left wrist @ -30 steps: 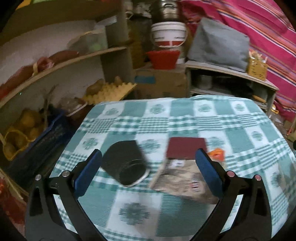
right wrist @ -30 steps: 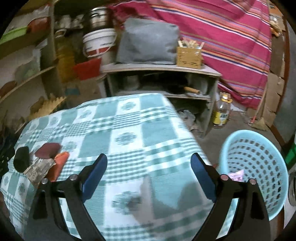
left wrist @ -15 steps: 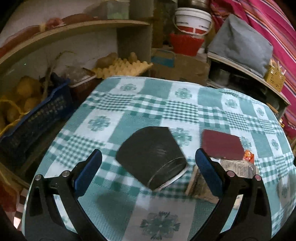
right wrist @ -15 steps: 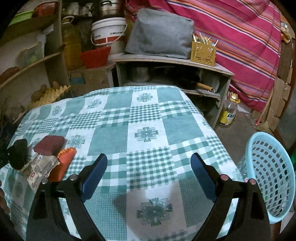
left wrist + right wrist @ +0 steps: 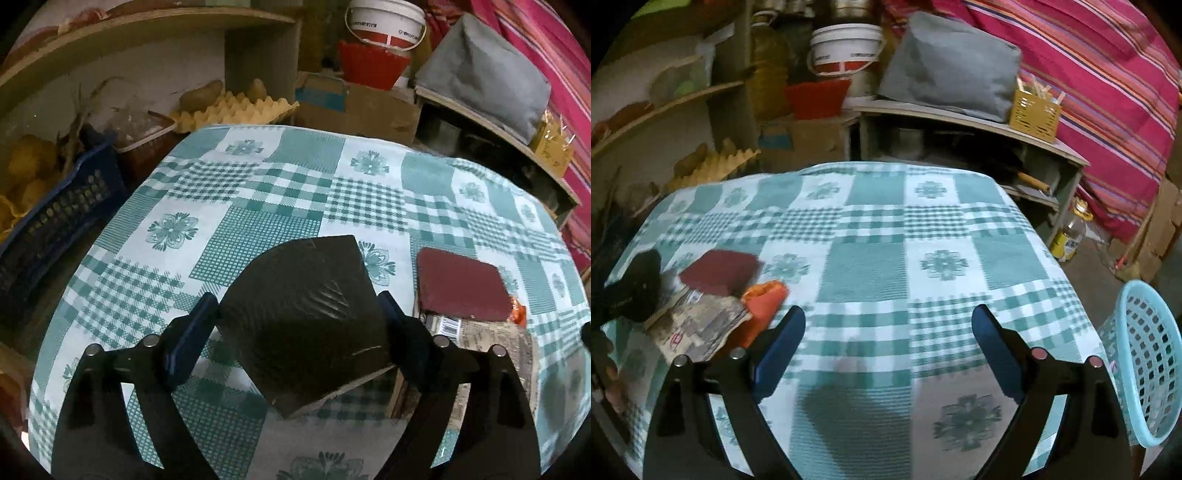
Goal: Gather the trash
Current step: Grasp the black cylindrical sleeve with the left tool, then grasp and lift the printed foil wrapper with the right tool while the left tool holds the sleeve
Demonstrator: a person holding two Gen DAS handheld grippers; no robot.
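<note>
Home storeroom: potato shelves [image 5: 110, 33], buckets [image 5: 846, 48]

L gripper [image 5: 297, 325] low over the table [image 5: 258, 192] w/ green-check cloth, jaws closing around a black carton [image 5: 299, 314] lying on its side; blue fingers [image 5: 190, 341] sit just beside its two flanks, contact can't be told. Right of it: dark red flat packet [image 5: 460, 286], overlapping a printed brownish wrapper w/ barcode [image 5: 480, 336]; bit of orange wrapper [image 5: 517, 314] at the packet's right edge. Far side: egg tray [image 5: 232, 110], white bucket [image 5: 386, 22] on red tub. Blue crate [image 5: 55, 218] at left.
</note>
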